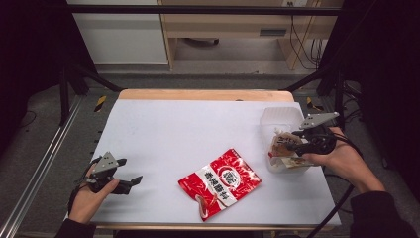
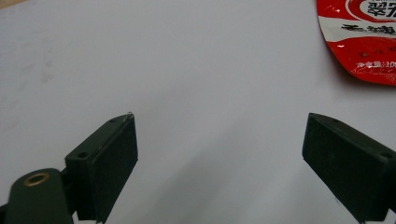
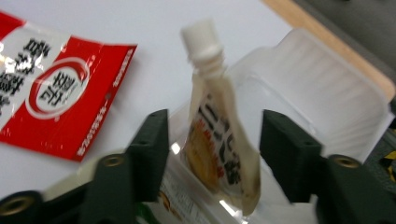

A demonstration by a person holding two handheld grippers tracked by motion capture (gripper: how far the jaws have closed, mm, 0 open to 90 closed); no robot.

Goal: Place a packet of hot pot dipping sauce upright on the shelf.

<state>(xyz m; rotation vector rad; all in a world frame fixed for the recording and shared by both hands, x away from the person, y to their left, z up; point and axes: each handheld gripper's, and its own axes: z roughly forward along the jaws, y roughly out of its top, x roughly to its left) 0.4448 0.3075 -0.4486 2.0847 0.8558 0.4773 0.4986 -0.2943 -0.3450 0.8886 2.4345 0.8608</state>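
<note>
R gripper [image 3: 212,140] jaws spread, spouted pouch [image 3: 219,135] loose btwn them over clear tub [image 3: 327,79]. L gripper [image 2: 219,154] jaws spread, nothing btwn, near red snack bag [image 2: 362,37].

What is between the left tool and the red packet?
Nothing. In the high view, bare white table stretches from the left tool to the red packet. The left gripper view shows the same.

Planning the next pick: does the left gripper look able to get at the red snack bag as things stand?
Probably yes. The left gripper is open and holds nothing, and bare white table lies between it and the red snack bag, which lies flat with nothing on it.
</note>
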